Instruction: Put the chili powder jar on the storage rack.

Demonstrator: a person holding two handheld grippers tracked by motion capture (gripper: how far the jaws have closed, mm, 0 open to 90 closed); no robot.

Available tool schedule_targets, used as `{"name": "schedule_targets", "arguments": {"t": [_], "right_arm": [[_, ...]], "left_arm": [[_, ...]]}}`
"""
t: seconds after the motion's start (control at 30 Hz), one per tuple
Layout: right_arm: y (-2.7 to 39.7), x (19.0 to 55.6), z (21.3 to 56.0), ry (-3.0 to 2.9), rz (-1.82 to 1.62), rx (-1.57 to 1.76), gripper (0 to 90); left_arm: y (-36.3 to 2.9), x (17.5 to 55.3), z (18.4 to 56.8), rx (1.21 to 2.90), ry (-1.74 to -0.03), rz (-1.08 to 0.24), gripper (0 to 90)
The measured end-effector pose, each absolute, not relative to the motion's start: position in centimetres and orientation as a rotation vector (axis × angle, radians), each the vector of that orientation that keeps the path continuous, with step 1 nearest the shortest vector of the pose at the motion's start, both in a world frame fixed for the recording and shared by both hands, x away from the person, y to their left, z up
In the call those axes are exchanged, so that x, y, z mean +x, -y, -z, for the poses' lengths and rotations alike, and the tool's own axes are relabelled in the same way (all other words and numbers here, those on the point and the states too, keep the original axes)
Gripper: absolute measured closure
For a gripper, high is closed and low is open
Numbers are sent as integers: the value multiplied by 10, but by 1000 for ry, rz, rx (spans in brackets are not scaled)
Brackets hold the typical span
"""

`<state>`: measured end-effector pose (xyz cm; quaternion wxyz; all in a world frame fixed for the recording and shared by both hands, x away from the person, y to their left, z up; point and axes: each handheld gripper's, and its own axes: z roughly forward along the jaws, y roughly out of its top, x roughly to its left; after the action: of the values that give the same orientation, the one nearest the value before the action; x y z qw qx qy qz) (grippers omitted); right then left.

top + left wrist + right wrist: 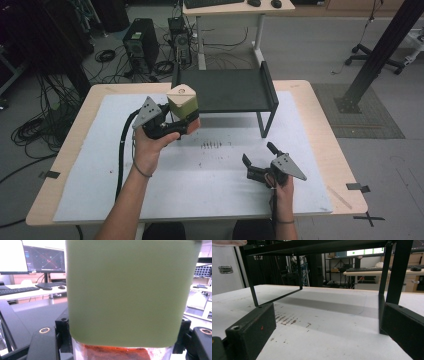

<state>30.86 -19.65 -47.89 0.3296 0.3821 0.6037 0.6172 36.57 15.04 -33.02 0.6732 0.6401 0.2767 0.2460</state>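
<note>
A jar (182, 105) with a pale green sleeve, a tan top and a reddish lower part hangs above the white mat (200, 175), just left of the black metal shelf (225, 90). My left gripper (187, 122) is shut on the jar low down. In the left gripper view the jar (130, 292) stands upright between the black fingers (62, 332), with red contents showing through clear glass at the bottom. My right gripper (257, 153) rests on the mat at the front right, open and holding nothing. Its view looks between the jaws (327, 325) under the shelf (312, 246).
Dark scuff marks (211, 145) dot the mat in front of the shelf. The shelf's right leg (265, 125) stands near my right gripper. Beyond the table are a desk (235, 7), a computer tower (141, 45) and floor cables. A black post (380, 55) rises at right.
</note>
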Motion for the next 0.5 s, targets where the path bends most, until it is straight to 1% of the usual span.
{"name": "schedule_targets", "arguments": {"t": [0.5], "right_arm": [[197,309,479,-1578,-1628,1003,0]], "left_arm": [[-144,396,316,1429,-632,-578,292]]}}
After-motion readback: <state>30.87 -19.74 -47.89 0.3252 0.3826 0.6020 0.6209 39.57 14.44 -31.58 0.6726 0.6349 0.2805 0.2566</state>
